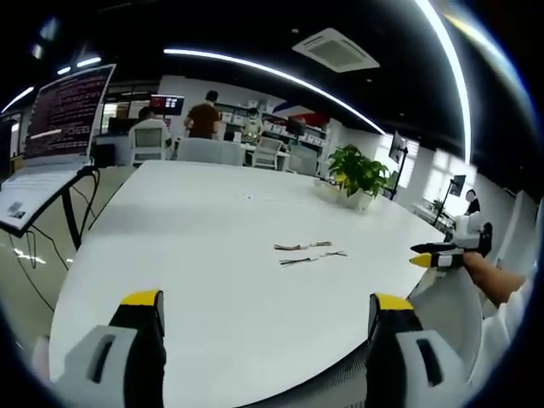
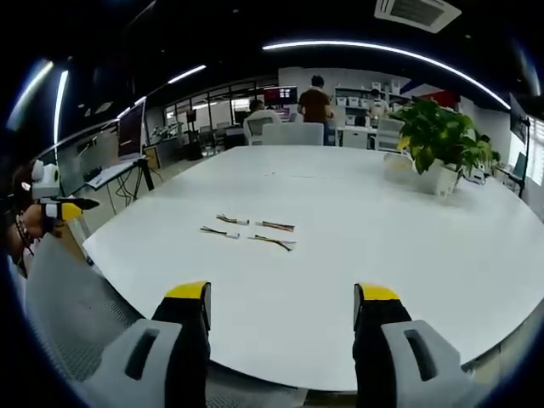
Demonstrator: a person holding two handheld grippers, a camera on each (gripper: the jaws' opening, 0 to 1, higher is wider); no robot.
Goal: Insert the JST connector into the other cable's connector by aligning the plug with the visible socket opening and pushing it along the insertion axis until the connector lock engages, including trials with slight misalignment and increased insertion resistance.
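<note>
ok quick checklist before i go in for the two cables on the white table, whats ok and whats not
1. Left gripper open with nothing between the jaws: ok.
2. Right gripper open with nothing between the jaws: ok.
3. Cables lying loose on the white table, apart from both grippers: ok.
4. Bare table around the cables for an approach: ok; the potted plant stands well beyond them.
5. Which end holds the plug and which the socket: cannot tell, too small.
6. Connectors mated: not ok, the cables lie separate.
</note>
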